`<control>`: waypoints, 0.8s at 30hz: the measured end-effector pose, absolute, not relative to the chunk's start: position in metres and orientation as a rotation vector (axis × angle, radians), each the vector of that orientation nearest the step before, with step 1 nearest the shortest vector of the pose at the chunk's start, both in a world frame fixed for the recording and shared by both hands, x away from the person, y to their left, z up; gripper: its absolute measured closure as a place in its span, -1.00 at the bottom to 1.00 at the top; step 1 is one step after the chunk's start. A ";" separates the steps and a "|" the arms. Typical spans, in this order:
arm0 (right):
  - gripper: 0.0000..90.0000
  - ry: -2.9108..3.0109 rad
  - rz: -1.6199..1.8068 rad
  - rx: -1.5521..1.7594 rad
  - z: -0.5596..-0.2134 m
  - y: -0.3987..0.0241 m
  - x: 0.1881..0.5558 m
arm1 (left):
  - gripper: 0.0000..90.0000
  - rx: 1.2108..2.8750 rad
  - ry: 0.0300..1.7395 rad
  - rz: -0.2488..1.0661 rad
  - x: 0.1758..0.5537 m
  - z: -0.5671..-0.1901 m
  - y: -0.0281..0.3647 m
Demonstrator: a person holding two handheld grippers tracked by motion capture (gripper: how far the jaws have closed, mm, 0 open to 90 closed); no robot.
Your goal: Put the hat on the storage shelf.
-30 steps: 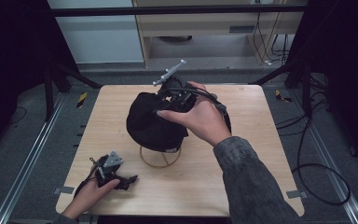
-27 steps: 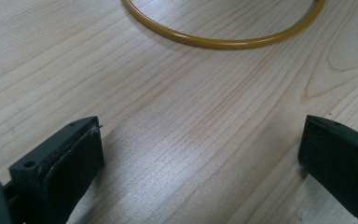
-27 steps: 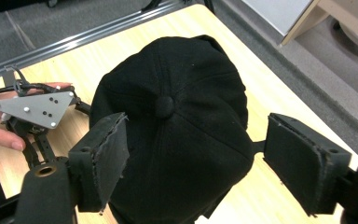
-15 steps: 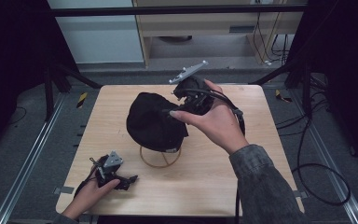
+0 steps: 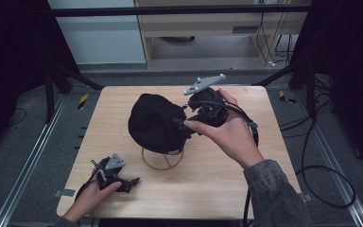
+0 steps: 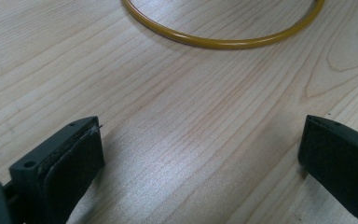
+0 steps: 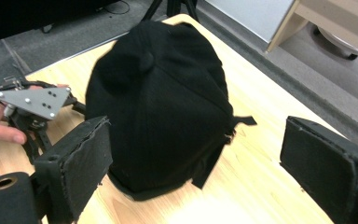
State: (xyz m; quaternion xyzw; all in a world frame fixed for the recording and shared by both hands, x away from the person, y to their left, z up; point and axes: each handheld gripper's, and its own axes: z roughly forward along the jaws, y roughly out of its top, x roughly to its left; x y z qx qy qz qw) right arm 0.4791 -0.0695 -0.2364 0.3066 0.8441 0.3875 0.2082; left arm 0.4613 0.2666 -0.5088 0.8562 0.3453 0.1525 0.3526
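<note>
Black cloth fills the space ahead of the right gripper (image 5: 199,115): a hat (image 7: 163,102) sits domed on a stand whose yellow ring (image 5: 162,161) rests on the pale wood worktop (image 5: 217,189). In the right gripper view the jaws are spread wide, with nothing between them, and the hat lies just beyond their tips, nearer the left-hand jaw than the right-hand one; loose flaps of its hem hang toward the gap. From above, this gripper is held off the worktop beside the hat, close to its side but not clearly touching it. The step in hand looks like an approach for a grasp on the hat, probably at the hem or side. The next move would call for bringing the jaws forward until a fold of cloth lies between the pads, then closing on it and lifting straight off the stand, so the ring does not drag along. The left gripper (image 5: 116,174) rests low on the worktop, well apart from the hat; its jaws are likewise spread, bare wood between them, and the ring's curve lies beyond their tips. Nothing stands between the right jaws and the hat. Soft cloth may slip or bunch, and the light stand might tip if pulled sideways.
</note>
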 end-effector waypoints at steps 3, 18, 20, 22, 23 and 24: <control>-0.82 2.336 1.085 0.878 -0.240 -0.077 0.479 | -1.00 2.218 0.892 0.395 0.461 -0.509 0.267; -0.88 2.266 1.107 0.976 -0.256 -0.114 0.472 | -1.00 2.219 0.889 0.395 0.461 -0.509 0.266; -0.88 2.265 1.105 0.984 -0.258 -0.118 0.472 | -1.00 2.217 0.890 0.395 0.461 -0.509 0.266; -0.88 2.263 1.101 0.993 -0.260 -0.123 0.471 | -1.00 2.217 0.889 0.395 0.461 -0.509 0.266; -0.88 2.261 1.096 1.001 -0.262 -0.125 0.471 | -1.00 2.216 0.890 0.395 0.461 -0.509 0.266; -0.88 2.259 1.090 1.005 -0.263 -0.127 0.471 | -1.00 2.216 0.889 0.395 0.461 -0.509 0.266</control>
